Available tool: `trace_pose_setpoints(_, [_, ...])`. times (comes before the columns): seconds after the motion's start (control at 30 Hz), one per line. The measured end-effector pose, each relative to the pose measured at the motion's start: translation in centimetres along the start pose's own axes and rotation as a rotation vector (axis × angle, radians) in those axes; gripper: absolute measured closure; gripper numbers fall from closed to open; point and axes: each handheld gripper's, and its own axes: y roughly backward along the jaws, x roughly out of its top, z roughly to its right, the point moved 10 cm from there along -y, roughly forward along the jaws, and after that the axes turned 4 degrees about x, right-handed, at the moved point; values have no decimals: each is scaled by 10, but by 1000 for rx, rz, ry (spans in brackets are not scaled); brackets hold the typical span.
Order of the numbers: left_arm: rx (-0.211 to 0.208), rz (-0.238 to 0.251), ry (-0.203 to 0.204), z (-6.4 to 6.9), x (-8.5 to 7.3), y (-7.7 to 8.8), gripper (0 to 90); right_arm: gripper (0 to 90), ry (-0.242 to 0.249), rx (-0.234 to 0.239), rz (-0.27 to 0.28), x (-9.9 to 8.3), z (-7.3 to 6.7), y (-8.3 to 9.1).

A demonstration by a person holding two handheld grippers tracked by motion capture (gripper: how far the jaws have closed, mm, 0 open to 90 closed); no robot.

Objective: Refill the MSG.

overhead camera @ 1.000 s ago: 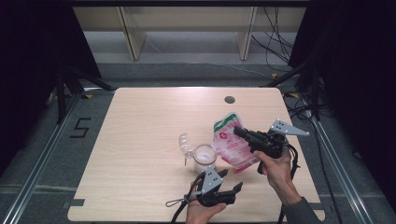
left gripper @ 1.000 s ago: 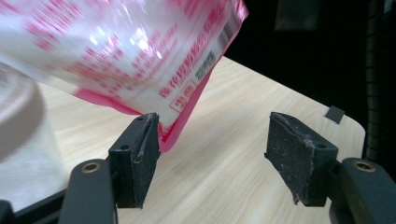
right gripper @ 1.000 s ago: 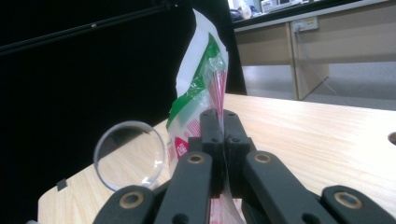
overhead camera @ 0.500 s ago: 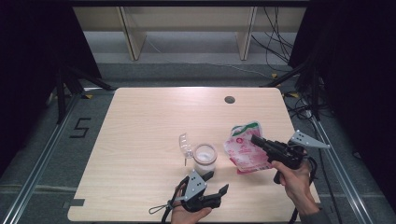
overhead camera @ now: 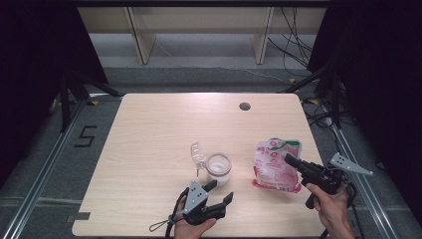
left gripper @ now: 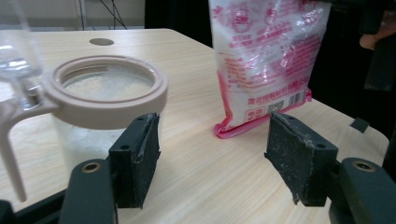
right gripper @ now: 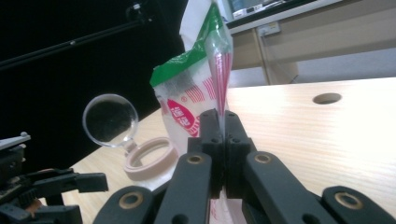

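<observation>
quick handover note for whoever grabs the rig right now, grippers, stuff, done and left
Right gripper: shut on the bag edge, bag standing on the table right of the jar.
Left gripper: open, just in front of the jar, holding nothing.
Jar: lid flipped open, white grains inside.
Done, it seems: jar opened, some grains in.
Left, likely: release the bag, close the lid.

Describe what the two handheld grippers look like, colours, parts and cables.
Both are black pistol-style tools. The left gripper has two black jaws with rough, worn dark pads, brass-coloured pivot rivets, a grey three-cornered plate on top and a thin black cable looping behind. The right gripper has the same black jaws, brass rivets, a grey plate and a black cable.
</observation>
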Motion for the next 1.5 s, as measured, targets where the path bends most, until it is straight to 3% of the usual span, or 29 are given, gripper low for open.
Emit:
trace_pose_setpoints(0.03, [10,-4,-2,-2,-1,2,340,900,-20,-14,-2,0,0,1])
trace_pose_setpoints(0.07, [20,-10,5,-2,-1,3,340,900,-3,-7,2,-1,2,3])
trace_pose_setpoints(0.17, [19,3,4,-4,0,3,340,900,-18,-38,-1,-5,7,8])
trace_pose_setpoints(0.2, [16,3,9,-4,-1,3,340,900,-4,-56,-6,-6,12,10])
trace_pose_setpoints(0.27, [23,2,3,-5,-1,4,341,900,-31,-81,-12,-11,21,15])
trace_pose_setpoints(0.33, [25,-1,7,-7,-1,5,341,900,-38,-79,2,-14,28,19])
trace_pose_setpoints(0.37, [33,-4,11,-8,-1,5,340,900,-54,-100,-9,-16,30,21])
trace_pose_setpoints(0.43, [34,-4,6,-9,-1,6,340,900,-28,-108,-1,-17,36,23])
trace_pose_setpoints(0.47, [34,-3,5,-9,-1,6,340,900,-52,-115,-5,-18,36,23])
trace_pose_setpoints(0.57, [44,-3,11,-11,-1,7,340,900,-31,-125,-2,-19,40,23])
trace_pose_setpoints(0.63, [48,1,14,-13,-1,6,340,900,-44,-141,-27,-21,42,25])
trace_pose_setpoints(0.77, [52,-2,9,-17,-1,8,339,900,-74,-177,-23,-26,53,28])
trace_pose_setpoints(0.8, [50,2,13,-17,-1,7,339,900,-63,-164,-29,-27,55,28])
trace_pose_setpoints(0.9, [48,5,16,-19,0,8,338,900,-85,-188,-43,-29,56,28])
trace_pose_setpoints(0.97, [58,-4,14,-20,0,9,338,899,-57,-193,-54,-31,61,29])
trace_pose_setpoints(1.2, [65,3,23,-25,2,9,338,897,-67,-240,-76,-36,70,31])
trace_pose_setpoints(1.23, [67,4,25,-26,2,10,338,898,-60,-225,-81,-36,70,32])
trace_pose_setpoints(1.27, [80,-9,14,-28,2,11,338,897,-114,-249,-98,-39,68,32])
trace_pose_setpoints(1.33, [82,-10,11,-31,2,12,338,894,-80,-257,-91,-39,72,31])
trace_pose_setpoints(1.37, [87,-12,26,-32,3,12,338,893,-97,-267,-87,-40,72,31])
trace_pose_setpoints(1.4, [83,-11,29,-33,4,12,338,892,-78,-269,-87,-41,75,31])
trace_pose_setpoints(1.43, [75,-5,36,-33,5,12,340,892,-115,-282,-108,-43,73,33])
trace_pose_setpoints(1.47, [72,6,40,-33,6,11,342,890,-88,-293,-126,-45,76,34])
trace_pose_setpoints(1.5, [81,-11,24,-35,5,12,341,887,-100,-299,-122,-45,76,34])
